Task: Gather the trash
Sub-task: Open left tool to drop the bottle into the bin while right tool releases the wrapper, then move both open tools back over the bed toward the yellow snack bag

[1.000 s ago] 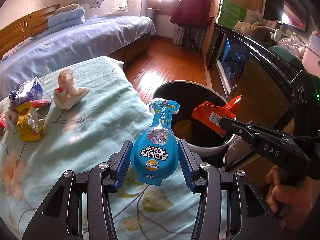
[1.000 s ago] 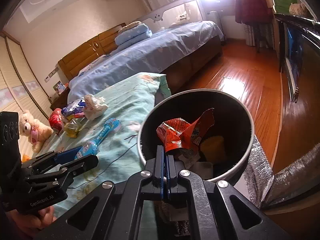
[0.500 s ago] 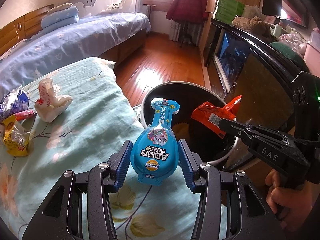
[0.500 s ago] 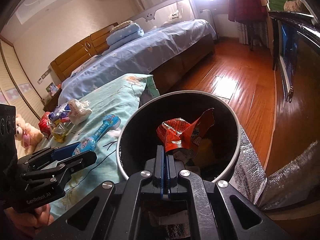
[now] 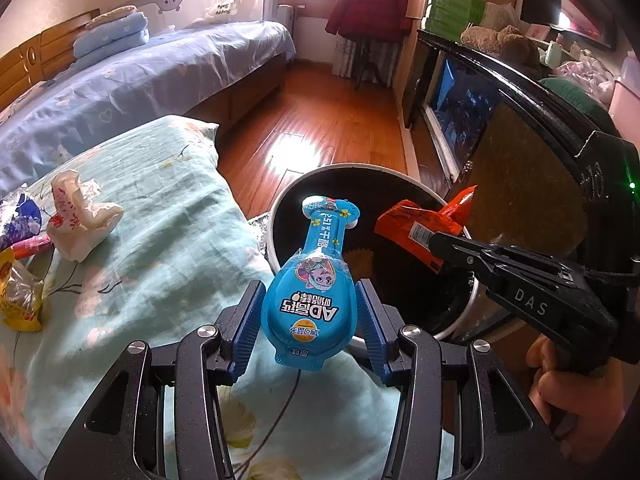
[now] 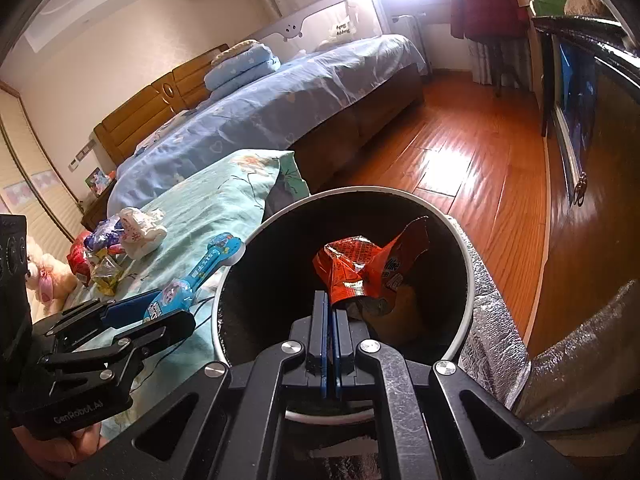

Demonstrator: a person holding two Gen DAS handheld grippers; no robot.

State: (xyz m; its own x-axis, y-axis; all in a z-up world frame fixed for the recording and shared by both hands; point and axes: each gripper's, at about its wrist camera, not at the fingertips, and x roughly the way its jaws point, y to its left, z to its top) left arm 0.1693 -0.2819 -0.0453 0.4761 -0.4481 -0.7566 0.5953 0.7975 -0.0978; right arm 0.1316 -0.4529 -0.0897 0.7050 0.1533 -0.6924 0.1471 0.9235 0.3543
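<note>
Blue snack wrapper (image 5: 310, 300) and orange wrapper (image 6: 360, 268), both clamped, at the trash bin (image 5: 276, 236).

Left hand-held gripper (image 5: 310, 320) pinches the blue wrapper's wide rounded end; its long axis runs straight ahead, narrow neck pointing away over the bin rim. Glossy, cartoon print. Right hand-held gripper (image 6: 330, 312), jaws fully closed, holds the crumpled orange wrapper just ahead, above the bin's dark mouth.

Two black handheld grippers
Left gripper (image 5: 310, 322) and right gripper (image 6: 330, 336): blue ribbed pads, silver screws, white lettering.
</note>
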